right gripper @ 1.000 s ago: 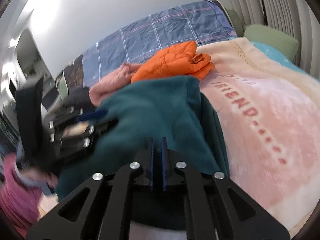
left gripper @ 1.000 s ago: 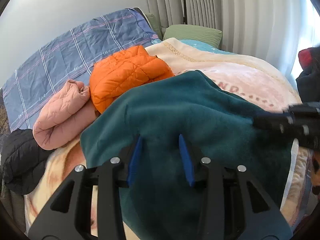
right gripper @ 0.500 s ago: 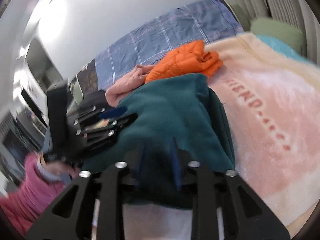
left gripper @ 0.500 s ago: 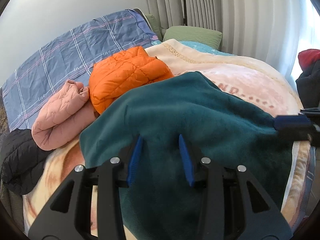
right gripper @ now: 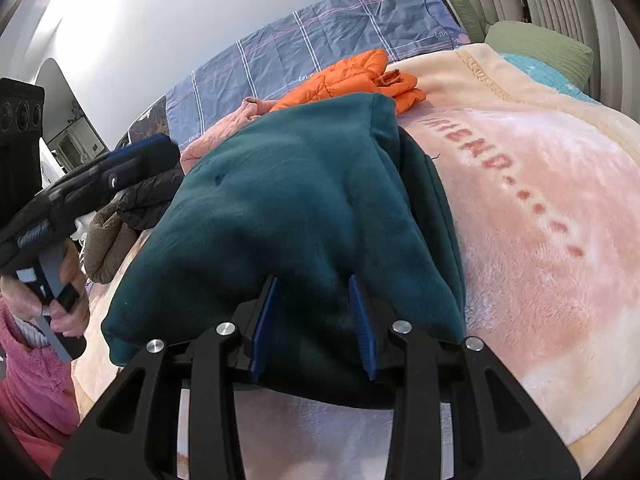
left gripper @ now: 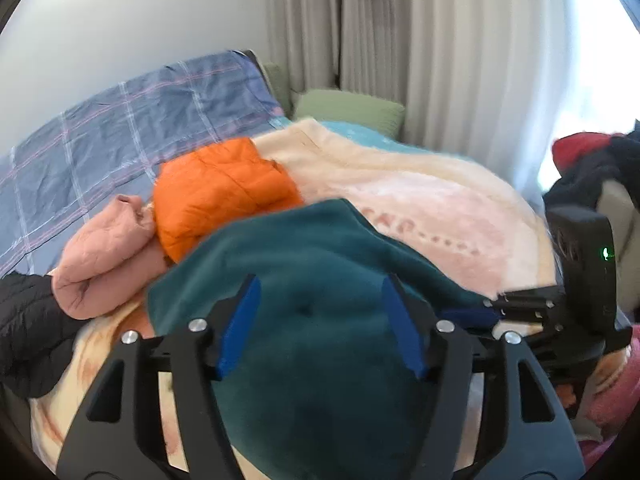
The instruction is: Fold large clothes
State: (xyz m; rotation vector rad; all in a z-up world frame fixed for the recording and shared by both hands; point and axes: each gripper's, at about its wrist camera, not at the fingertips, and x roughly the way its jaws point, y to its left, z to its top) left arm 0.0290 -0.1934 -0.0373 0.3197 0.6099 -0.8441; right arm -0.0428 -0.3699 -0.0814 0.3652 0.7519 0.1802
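Both grippers stand with their blue fingers spread, holding nothing. The left gripper [left gripper: 320,322] hovers over the teal fleece garment [left gripper: 320,280] at the lower centre of its view; the right gripper [right gripper: 314,324] straddles the garment's near folded edge, low in its frame. The garment lies folded on the pink blanket [right gripper: 540,220], below the orange jacket [left gripper: 224,192] and the pink jacket [left gripper: 104,260]. Its thick layers could spring apart or slide, judging by the bulge. Both grippers point forward and slightly downward across the bed.
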